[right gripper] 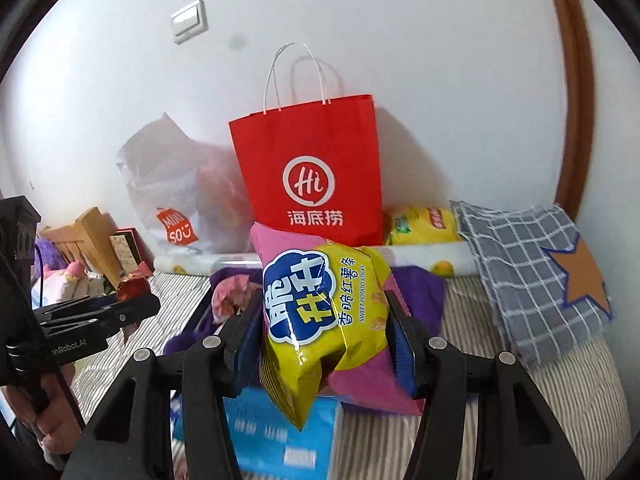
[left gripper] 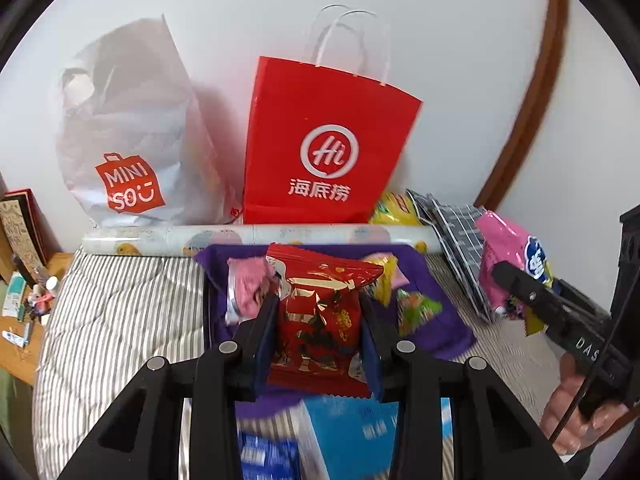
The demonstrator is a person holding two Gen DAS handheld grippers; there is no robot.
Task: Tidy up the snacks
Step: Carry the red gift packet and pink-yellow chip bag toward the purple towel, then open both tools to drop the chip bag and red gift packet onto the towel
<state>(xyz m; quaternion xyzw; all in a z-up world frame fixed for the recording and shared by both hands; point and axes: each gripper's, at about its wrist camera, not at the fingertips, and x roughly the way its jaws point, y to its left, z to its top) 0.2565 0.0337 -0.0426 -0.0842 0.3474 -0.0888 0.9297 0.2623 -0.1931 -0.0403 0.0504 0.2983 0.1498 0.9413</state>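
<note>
You have a snack in each gripper. Your left gripper [left gripper: 318,304] is clamped across the middle of a red foil snack packet with gold print [left gripper: 320,312], pads pressing its flat faces so it stands upright in front of the camera. Your right gripper [right gripper: 324,320] is clamped the same way on a pink and yellow bag of sweet potato sticks [right gripper: 324,320], gripped at its sides, lower corner hanging free. Both are held above the striped bedding [left gripper: 120,312], which suggests a carry towards a container, not a sort in place.

Below lies a purple fabric tray [left gripper: 436,316] with loose snacks in it: a pink wrapper [left gripper: 248,288] and small yellow and green packets [left gripper: 416,308]. Against the wall a tall red paper bag with white handles [right gripper: 312,184] stands upright, mouth open; you cannot see inside. Beside it slumps a white plastic shopping bag with an orange logo [left gripper: 120,140], contents unclear. A yellow crisp bag [right gripper: 424,224] lies behind the red bag.
</note>
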